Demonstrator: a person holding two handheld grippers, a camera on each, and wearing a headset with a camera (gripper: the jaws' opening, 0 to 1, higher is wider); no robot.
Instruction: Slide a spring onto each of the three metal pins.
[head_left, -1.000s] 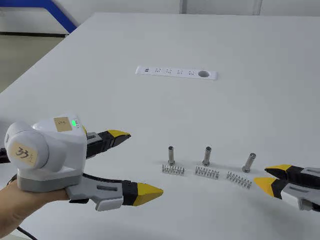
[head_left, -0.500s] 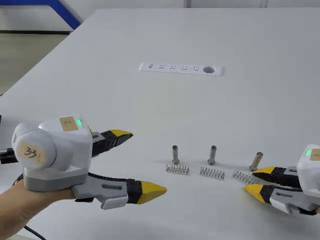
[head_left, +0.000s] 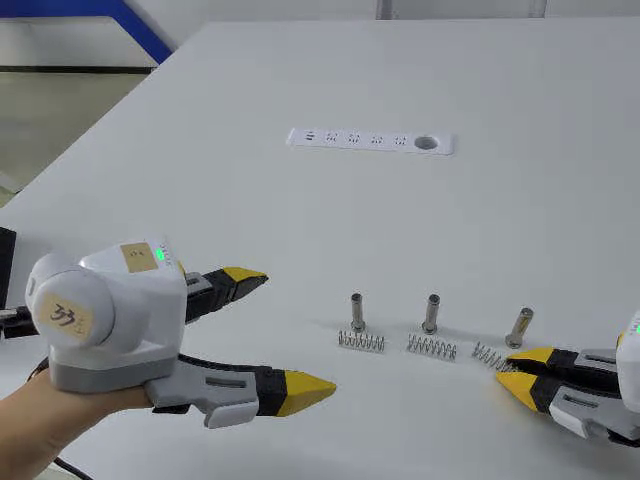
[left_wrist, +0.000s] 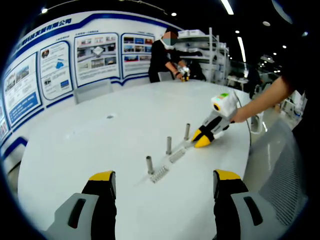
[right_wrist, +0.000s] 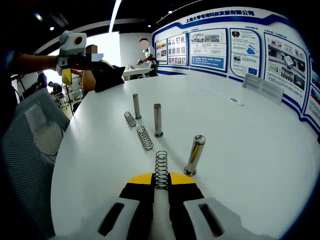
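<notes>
Right gripper view: right claw (right_wrist: 161, 184) clenched on the near end of the first spring (right_wrist: 160, 167), which lies on the desk (right_wrist: 240, 150) running out to 12 o'clock. Leaning pin (right_wrist: 194, 155) just beside it at 1 o'clock. Further out, second spring (right_wrist: 144, 137) by the upright middle pin (right_wrist: 158, 120), then third spring (right_wrist: 130, 119) by the far pin (right_wrist: 136, 106). Head view: left claw (head_left: 296, 328) spread wide, at 9 o'clock of the pins, well apart.

Surface (head_left: 200, 150) and power strip (head_left: 370, 141) white; pin (head_left: 357, 311) and spring (head_left: 361, 342) silvery; left hand-held gripper (head_left: 290, 328) and right hand-held gripper (head_left: 517, 369) yellow-tipped, black-jawed, white-grey bodied.
</notes>
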